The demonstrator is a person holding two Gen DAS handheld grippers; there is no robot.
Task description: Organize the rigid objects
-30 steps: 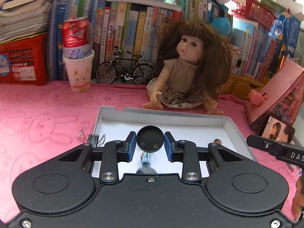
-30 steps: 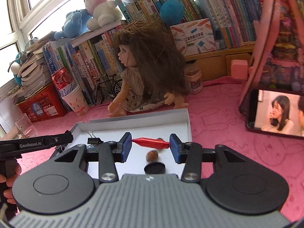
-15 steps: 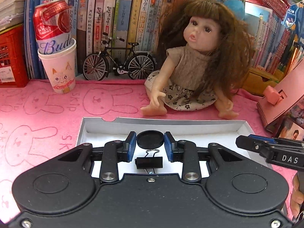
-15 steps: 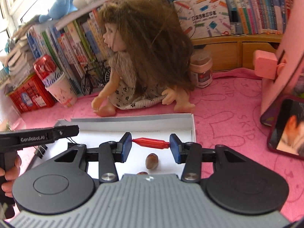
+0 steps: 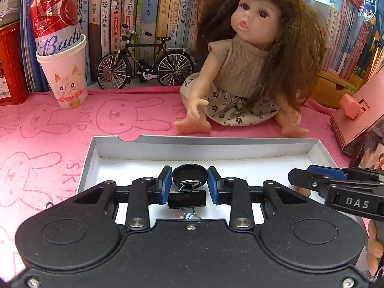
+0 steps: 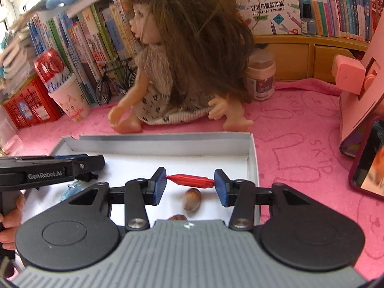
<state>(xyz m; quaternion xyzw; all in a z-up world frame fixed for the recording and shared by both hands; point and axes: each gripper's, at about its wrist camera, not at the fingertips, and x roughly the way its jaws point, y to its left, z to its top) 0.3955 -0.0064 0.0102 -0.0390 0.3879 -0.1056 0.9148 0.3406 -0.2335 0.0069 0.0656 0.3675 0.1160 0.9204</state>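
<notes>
**Both grippers loaded over the white tray**

A pink bunny-print cloth [image 5: 48, 129] covers the table, backed by a wall of books [image 5: 144, 12]. A long-haired doll [image 5: 252, 72] sits at 12 o'clock from the shallow white tray [image 5: 216, 144], with a model bicycle [image 5: 144, 67] and a paper cup [image 5: 64, 76] holding a red can [image 5: 55, 24] off toward 10 o'clock.

The left gripper [image 5: 189, 184] is clenched on a round black cap [image 5: 189, 176], held over the tray's left half. A black binder clip [image 5: 187, 199] lies just below the cap, at 6 o'clock; whether its wire loop touches the cap is hard to tell.

The right gripper [image 6: 189, 183] is clamped end to end on a slim red piece [image 6: 190, 181], gripped crosswise above the tray's right half. A brown nut [image 6: 192, 199] rests on the tray floor at 6 o'clock from it, and a second nut [image 6: 177, 217] peeks out at the gripper body's edge. A pink stand [image 6: 355, 91] rises at 2 o'clock.
</notes>
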